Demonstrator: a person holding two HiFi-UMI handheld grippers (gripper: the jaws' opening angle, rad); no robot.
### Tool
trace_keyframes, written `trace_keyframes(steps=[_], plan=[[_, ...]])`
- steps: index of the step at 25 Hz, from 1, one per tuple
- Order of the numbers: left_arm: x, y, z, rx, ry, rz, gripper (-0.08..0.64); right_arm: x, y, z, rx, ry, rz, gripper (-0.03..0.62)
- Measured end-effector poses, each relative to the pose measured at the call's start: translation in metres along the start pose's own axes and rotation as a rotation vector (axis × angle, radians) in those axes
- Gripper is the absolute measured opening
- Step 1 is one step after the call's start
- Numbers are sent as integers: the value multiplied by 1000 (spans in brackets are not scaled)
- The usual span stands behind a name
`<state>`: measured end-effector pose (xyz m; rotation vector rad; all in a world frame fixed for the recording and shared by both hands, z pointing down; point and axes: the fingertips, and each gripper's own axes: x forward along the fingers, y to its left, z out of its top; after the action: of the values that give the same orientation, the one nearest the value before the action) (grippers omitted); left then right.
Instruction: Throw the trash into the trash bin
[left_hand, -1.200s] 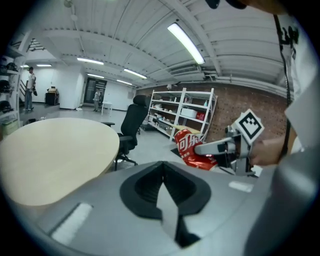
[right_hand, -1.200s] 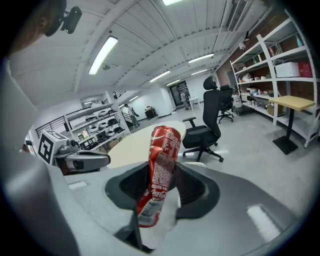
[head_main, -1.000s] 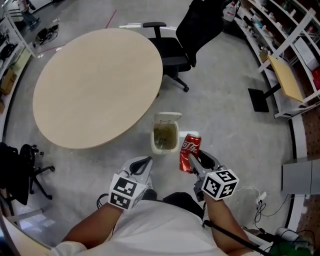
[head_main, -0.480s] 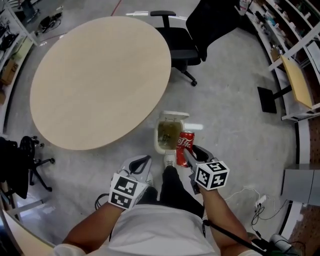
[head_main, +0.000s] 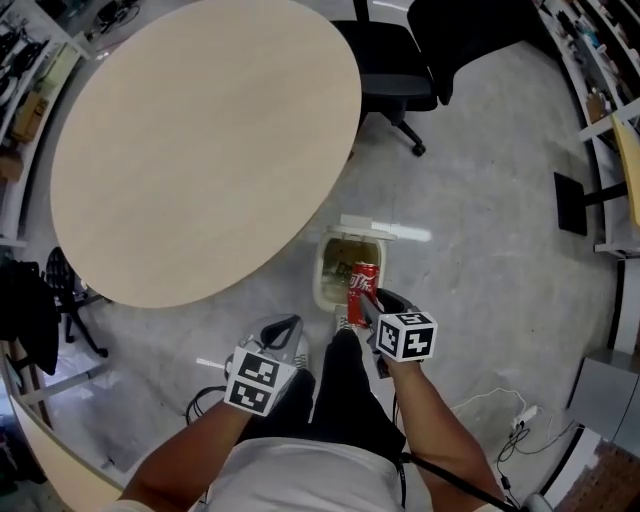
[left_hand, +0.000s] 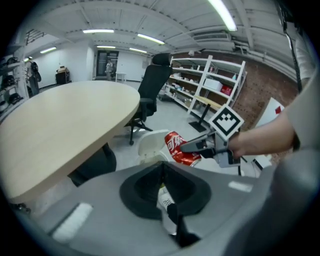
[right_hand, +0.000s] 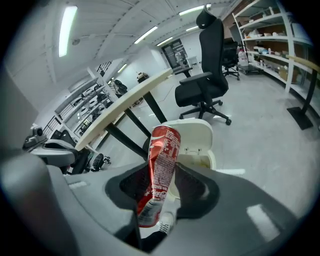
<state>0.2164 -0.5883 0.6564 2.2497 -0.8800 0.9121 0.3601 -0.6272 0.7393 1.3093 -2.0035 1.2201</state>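
Overhead first: a red soda can (head_main: 362, 290) with white lettering is seen clamped in the right gripper (head_main: 368, 303). From above it lines up with the near right edge of the small white trash bin (head_main: 322, 272), whose lid (head_main: 366, 227) is flipped up. The bin is set on the grey floor just beside the round table (head_main: 200, 140). The left gripper (head_main: 284, 329) is seen lower left, apart from the bin.

Left gripper view: its jaws are pressed together with nothing between them. The can is shown from the side, next to the raised lid.

Right gripper view: dents and a creased waist on the can are shown, which cannot be made out overhead. The jaws are held fairly wide, pressed on the can's sides, and the open bin is seen right behind it.
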Motion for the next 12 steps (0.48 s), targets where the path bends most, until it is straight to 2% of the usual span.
trace_keyframes(steps=[6, 12], plan=[[37, -3, -5, 2, 65, -3, 9, 45, -23, -13, -6, 92, 9, 155], [63, 9, -10, -54, 82, 4, 9, 89, -48, -40, -22, 214, -3, 155]])
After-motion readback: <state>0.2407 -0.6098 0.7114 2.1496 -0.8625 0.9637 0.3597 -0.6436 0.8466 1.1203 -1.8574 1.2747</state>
